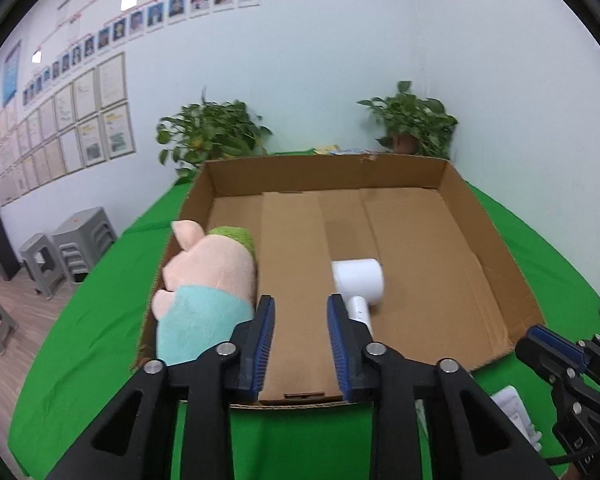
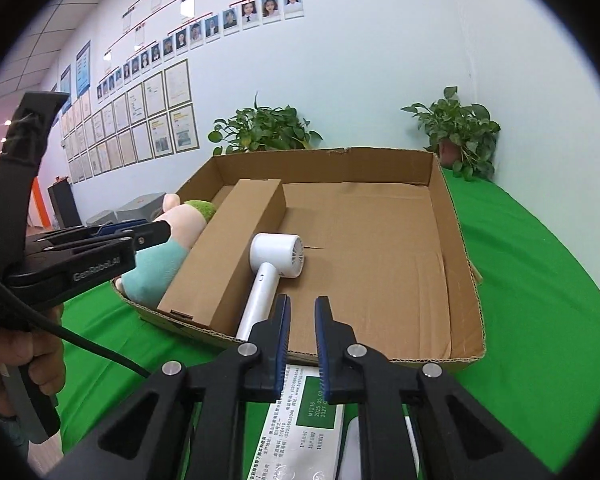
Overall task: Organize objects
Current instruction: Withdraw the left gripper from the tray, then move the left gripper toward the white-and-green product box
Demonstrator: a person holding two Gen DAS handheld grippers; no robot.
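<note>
Ahead of both my jaws, the white hair dryer [image 2: 274, 262] lies in the cardboard box [image 2: 456, 264], handle toward me, beside a long carton [image 2: 228, 256]. Left of my left jaws [image 1: 301, 344], the plush pig [image 1: 204, 292] rests inside. Those jaws stand apart, empty. My right jaws [image 2: 302, 344] look narrowly parted, gripping nothing, above a white packet [image 2: 300, 432] on the green worktop [image 2: 540, 300].

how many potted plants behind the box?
2. One leafy green potted plant stands behind the open cardboard box's far left corner; the other sits at the far right corner by the wall. The box may hide more.
</note>
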